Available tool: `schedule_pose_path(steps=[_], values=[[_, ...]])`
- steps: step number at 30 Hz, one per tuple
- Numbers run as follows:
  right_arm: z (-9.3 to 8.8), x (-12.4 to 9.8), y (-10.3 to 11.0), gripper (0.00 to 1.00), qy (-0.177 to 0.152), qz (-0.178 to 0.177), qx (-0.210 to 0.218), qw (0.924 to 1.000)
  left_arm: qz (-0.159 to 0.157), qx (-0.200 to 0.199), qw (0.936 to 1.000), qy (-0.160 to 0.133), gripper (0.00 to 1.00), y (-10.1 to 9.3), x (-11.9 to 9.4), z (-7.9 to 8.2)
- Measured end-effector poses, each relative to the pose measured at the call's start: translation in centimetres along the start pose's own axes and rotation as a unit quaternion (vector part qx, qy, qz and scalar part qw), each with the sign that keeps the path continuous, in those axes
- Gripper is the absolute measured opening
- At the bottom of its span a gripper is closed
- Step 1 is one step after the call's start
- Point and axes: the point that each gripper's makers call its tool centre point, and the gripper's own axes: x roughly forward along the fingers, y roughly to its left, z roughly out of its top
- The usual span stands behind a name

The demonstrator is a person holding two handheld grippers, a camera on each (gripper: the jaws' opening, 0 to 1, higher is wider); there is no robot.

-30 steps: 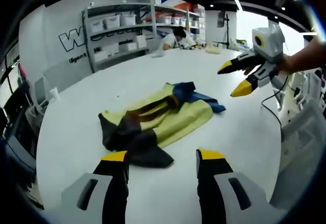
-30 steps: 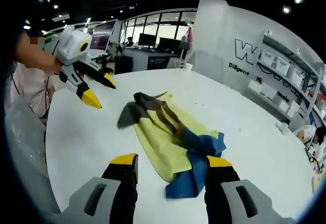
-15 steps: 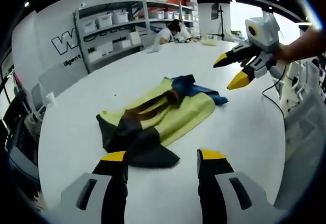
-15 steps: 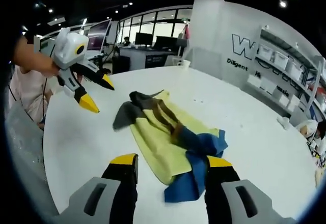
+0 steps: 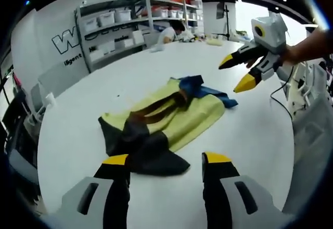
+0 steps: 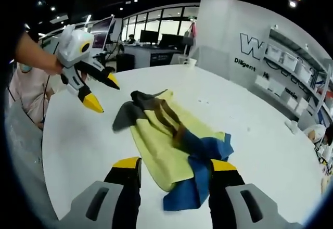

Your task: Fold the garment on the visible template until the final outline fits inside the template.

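Lying crumpled on the white table (image 5: 250, 135) was one garment (image 5: 166, 119), yellow with a dark end and a blue end. Its long axis ran between the two grippers: dark end just ahead of the left gripper (image 5: 165, 160), blue end right at the right gripper (image 6: 175, 164), which looked the closer one to me. Both sets of jaws were spread apart, holding nothing. No template outline that I could make out. Count: one garment, two grippers.

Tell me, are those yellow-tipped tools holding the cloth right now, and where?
Nothing is held. The left tool and right tool are open above the table, clear of the garment.
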Motion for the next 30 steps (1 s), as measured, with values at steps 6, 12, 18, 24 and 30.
schedule_pose_path(steps=[6, 12, 18, 24, 30], values=[[-0.2, 0.4, -0.2, 0.47, 0.004, 0.003, 0.002, 1.0, 0.002, -0.007, 1.0, 0.001, 0.54, 0.4, 0.2, 0.0], [-0.1, 0.9, -0.5, 0.46, 0.01, 0.005, -0.006, 0.9999, 0.004, -0.005, 1.0, 0.004, 0.55, 0.8, 0.5, 0.0], [0.3, 1.5, -0.8, 0.46, 0.01, 0.008, -0.011, 0.9999, 0.003, -0.011, 0.9999, 0.006, 0.55, 1.2, 0.8, -0.1], [0.6, 1.9, -1.2, 0.47, 0.007, 0.008, -0.017, 0.9998, 0.002, -0.012, 0.9999, 0.005, 0.55, 1.7, 1.3, 0.1], [0.6, 2.2, -1.5, 0.48, 0.011, 0.009, -0.022, 0.9997, 0.002, -0.01, 0.9999, 0.003, 0.54, 2.3, 1.5, 0.7]])
